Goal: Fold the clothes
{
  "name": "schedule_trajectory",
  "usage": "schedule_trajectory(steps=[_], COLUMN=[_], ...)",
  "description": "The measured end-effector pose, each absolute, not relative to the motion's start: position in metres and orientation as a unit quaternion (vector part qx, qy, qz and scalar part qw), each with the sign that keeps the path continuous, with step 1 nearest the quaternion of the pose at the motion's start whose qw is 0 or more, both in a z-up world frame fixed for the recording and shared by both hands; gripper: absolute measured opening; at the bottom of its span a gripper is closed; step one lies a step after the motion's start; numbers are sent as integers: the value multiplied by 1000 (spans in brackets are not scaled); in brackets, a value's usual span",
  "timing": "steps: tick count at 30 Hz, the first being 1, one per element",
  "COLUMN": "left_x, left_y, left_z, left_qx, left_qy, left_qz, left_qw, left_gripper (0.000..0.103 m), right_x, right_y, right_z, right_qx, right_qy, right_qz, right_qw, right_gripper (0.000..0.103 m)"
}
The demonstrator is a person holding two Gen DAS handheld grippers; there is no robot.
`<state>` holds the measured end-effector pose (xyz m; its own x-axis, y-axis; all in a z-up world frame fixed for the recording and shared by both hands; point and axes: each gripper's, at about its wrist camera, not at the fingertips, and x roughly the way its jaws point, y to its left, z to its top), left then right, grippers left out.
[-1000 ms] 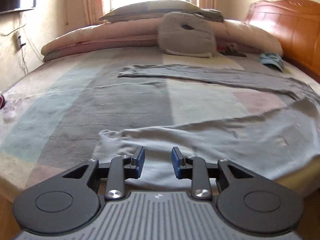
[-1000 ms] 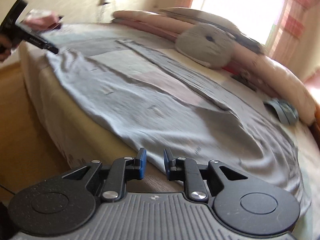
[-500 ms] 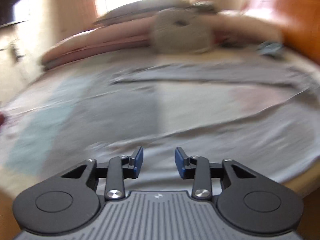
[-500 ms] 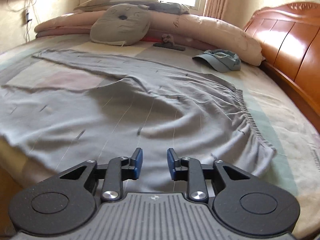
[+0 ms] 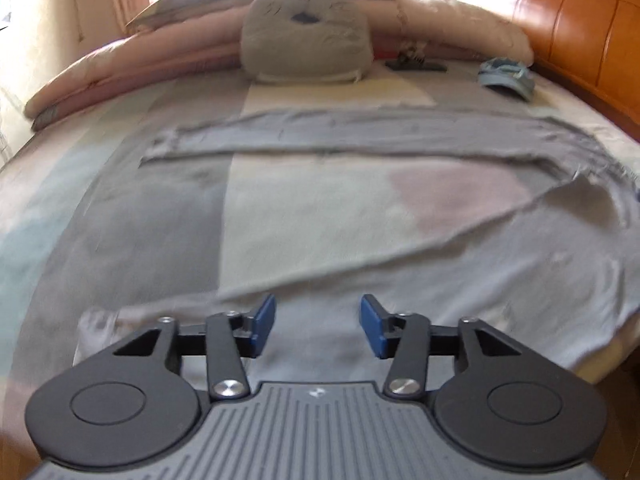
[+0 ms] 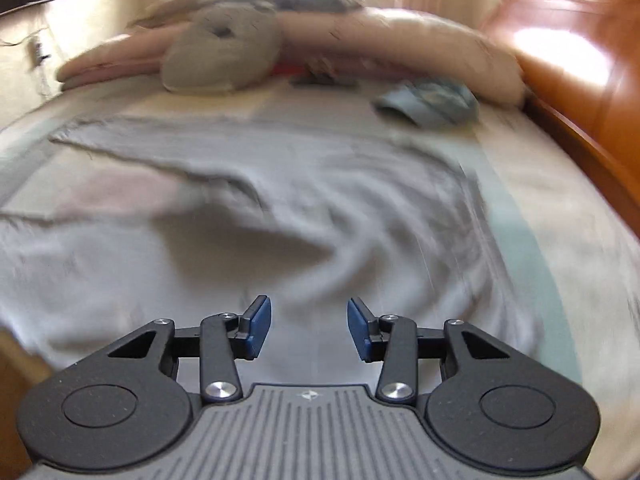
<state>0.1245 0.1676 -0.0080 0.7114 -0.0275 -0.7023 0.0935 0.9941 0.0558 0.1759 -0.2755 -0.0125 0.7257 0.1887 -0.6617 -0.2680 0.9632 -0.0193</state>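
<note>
cap (image 6: 430, 104) blurred, headboard (image 6: 580, 64) cut off

A wide bed (image 5: 280, 208) with a patchwork sheet carries a grey garment (image 5: 480, 272) spread flat, its long part (image 5: 360, 140) stretching across toward the grey cushion (image 5: 306, 44). Behind the cushion lie rolled pink quilts (image 5: 132, 64); right of it, a dark clip (image 5: 416, 65) and a blue cap (image 5: 506, 78).

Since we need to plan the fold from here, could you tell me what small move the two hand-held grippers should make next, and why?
Probably lower both onto the near edge of the grey trousers. The left hand-held gripper and right hand-held gripper are opening with nothing between the pads, just above that edge, and the trousers lie spread in a V on the bed, not yet folded.
</note>
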Motion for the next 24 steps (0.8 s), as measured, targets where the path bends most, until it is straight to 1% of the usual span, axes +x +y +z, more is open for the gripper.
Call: schedule_trajectory(steps=[3,7,11,16,22,24], left_x=[141,156,161,170,185,188], left_y=[154,137,126,121,114,110], left_z=[2,3,1,1,0,1], left_qx=[36,29,35,18,1,-2], left_qy=[376,381,387,391,394,390], left_qz=[-40,-42,-35,-25,-14,-17], left_qw=[925,923,921,920,919,921], left_gripper=[53,55,58,58,59,59], right_x=[227,273,281,282,294,298], right_y=[-259,-238,-230,-222,-216,-213], right_z=[-2,-10,-15,-12,-34,-38], right_qx=[-76,-143,-176,-218,-216,-210], right_qy=[356,397,432,445,477,470], right_qz=[144,162,206,225,255,258], right_qw=[920,892,860,839,813,818], right_gripper=[47,47,47,47,47,47])
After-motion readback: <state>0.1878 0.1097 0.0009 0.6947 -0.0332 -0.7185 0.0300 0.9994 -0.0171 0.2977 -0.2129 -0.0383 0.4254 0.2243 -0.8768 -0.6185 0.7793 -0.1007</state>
